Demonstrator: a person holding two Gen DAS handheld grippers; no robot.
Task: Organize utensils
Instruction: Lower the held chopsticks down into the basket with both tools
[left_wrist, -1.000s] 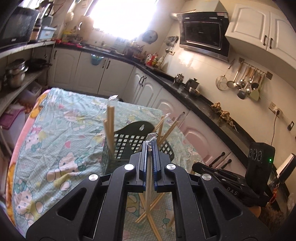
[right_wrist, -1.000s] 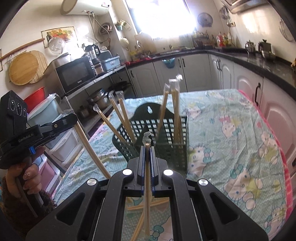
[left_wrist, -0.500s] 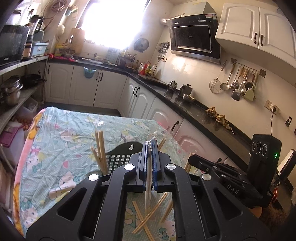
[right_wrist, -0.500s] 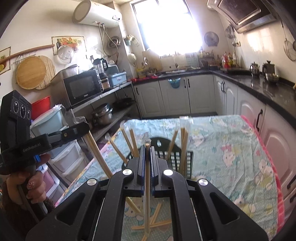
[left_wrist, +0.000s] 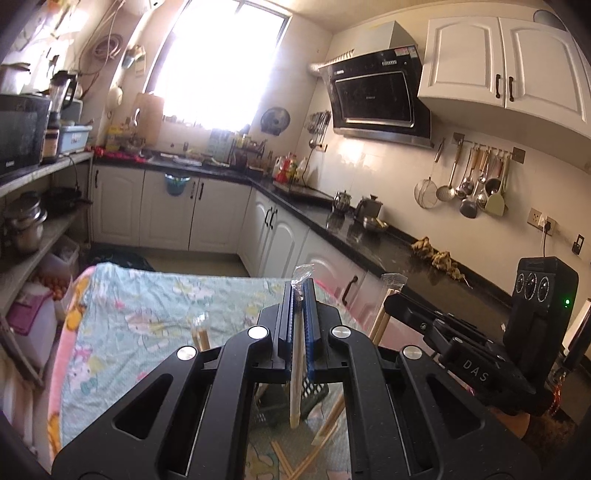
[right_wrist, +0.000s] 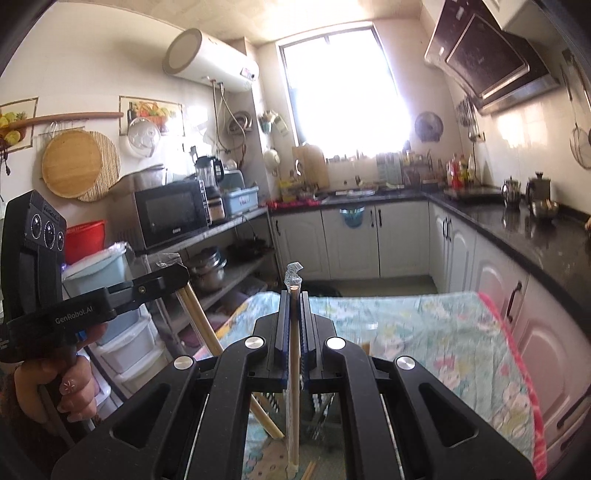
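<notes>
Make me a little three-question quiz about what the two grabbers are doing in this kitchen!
1. True or false: the left gripper has its jaws shut on a wrapped chopstick.
2. What does the right gripper hold? A) a spoon B) a wrapped chopstick C) nothing
3. Fill in: loose chopsticks lie on the ____ tablecloth.

Key: 1 true; 2 B; 3 cartoon-print.

1. The counter (left_wrist: 155, 295) is covered by a pale green cartoon-print cloth with a pink edge.
2. A dark slotted basket (left_wrist: 314, 393) stands on the cloth, mostly hidden.
3. Loose chopsticks (left_wrist: 325, 428) lie on the cloth just beside the basket.
4. More chopsticks (left_wrist: 201, 334) stand upright, their bases hidden.
</notes>
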